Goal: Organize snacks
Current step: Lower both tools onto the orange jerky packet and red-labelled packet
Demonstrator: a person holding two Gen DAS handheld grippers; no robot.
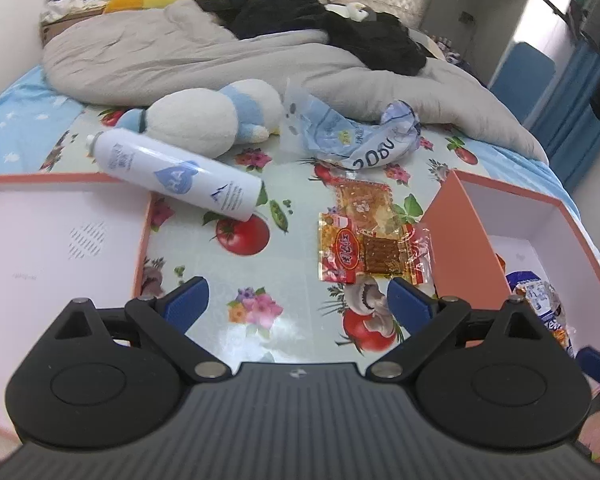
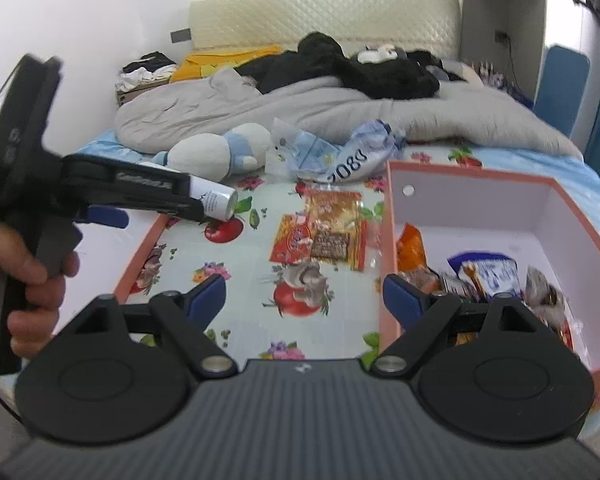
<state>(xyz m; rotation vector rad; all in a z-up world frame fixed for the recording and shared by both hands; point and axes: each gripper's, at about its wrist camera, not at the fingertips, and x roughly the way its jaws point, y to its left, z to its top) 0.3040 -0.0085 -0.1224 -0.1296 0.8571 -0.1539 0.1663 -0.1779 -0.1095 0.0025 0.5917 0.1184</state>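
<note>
Two snack packets lie on the fruit-print sheet: a red and clear one (image 1: 374, 254) (image 2: 316, 246) overlapping a clear orange one (image 1: 364, 200) (image 2: 334, 208). To their right stands an orange box (image 1: 466, 236) (image 2: 476, 208) holding several snack packets (image 2: 482, 274). My left gripper (image 1: 298, 302) is open over the sheet, just short of the red packet. My right gripper (image 2: 304, 298) is open too, with nothing between its fingers; its right finger overlaps the box's near wall. A hand (image 2: 32, 280) holds the left gripper's handle at the left of the right wrist view.
A shallow orange-rimmed lid (image 1: 60, 236) lies at the left. Beyond it are a white spray can (image 1: 176, 174), a plush toy (image 1: 216, 114) and a crumpled blue bag (image 1: 352, 136). A grey quilt (image 1: 204, 56) and black clothes fill the back of the bed.
</note>
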